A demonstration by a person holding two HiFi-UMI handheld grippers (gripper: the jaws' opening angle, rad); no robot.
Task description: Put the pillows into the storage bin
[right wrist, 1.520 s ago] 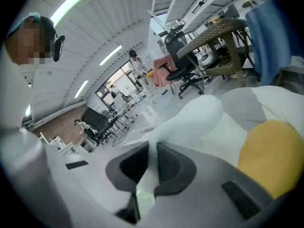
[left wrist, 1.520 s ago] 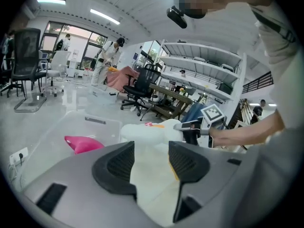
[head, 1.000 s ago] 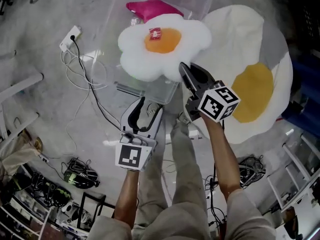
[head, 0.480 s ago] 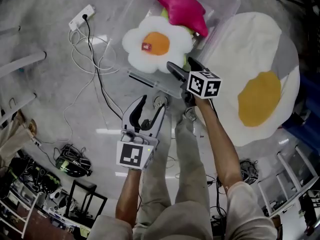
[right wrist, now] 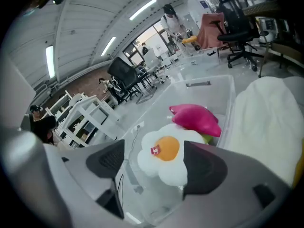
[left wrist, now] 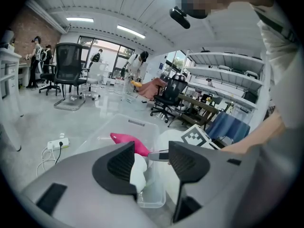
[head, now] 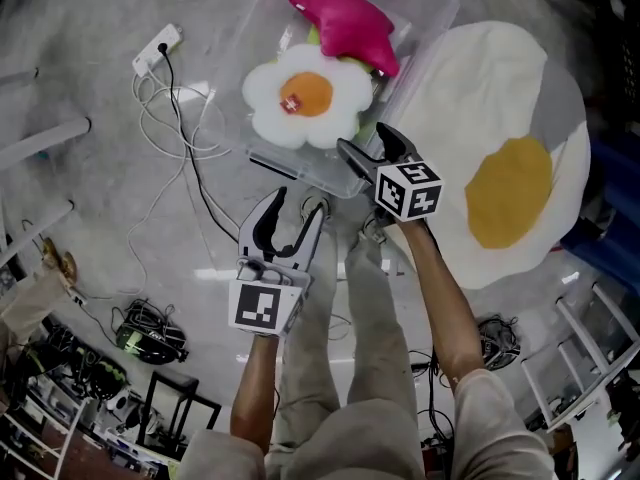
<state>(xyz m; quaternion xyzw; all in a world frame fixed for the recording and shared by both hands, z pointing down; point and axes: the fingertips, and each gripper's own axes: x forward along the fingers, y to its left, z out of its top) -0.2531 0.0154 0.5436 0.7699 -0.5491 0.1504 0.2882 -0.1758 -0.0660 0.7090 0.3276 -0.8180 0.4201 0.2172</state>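
Note:
A clear storage bin (head: 300, 165) stands on the floor ahead of me. Inside it lie a pink pillow (head: 345, 26) and a small fried-egg pillow (head: 305, 98). My right gripper (head: 365, 140) hovers at the bin's near right corner. It is open, its jaws have just been closing a little, and nothing is between them. In the right gripper view the small egg pillow (right wrist: 166, 156) lies beyond the pads, free of them. My left gripper (head: 297, 204) is open and empty just short of the bin. A large fried-egg pillow (head: 490, 118) lies on the floor to the right.
A power strip (head: 158, 50) with white and black cables trails over the floor left of the bin. My legs and shoes are below the grippers. Boxes and gear crowd the lower left corner. Office chairs (left wrist: 69, 72) and shelving (left wrist: 223, 75) stand farther off.
The small egg pillow, held by the right gripper a second ago, has dropped into the bin beside the pink pillow. The right gripper has opened and sunk toward the bin's corner.

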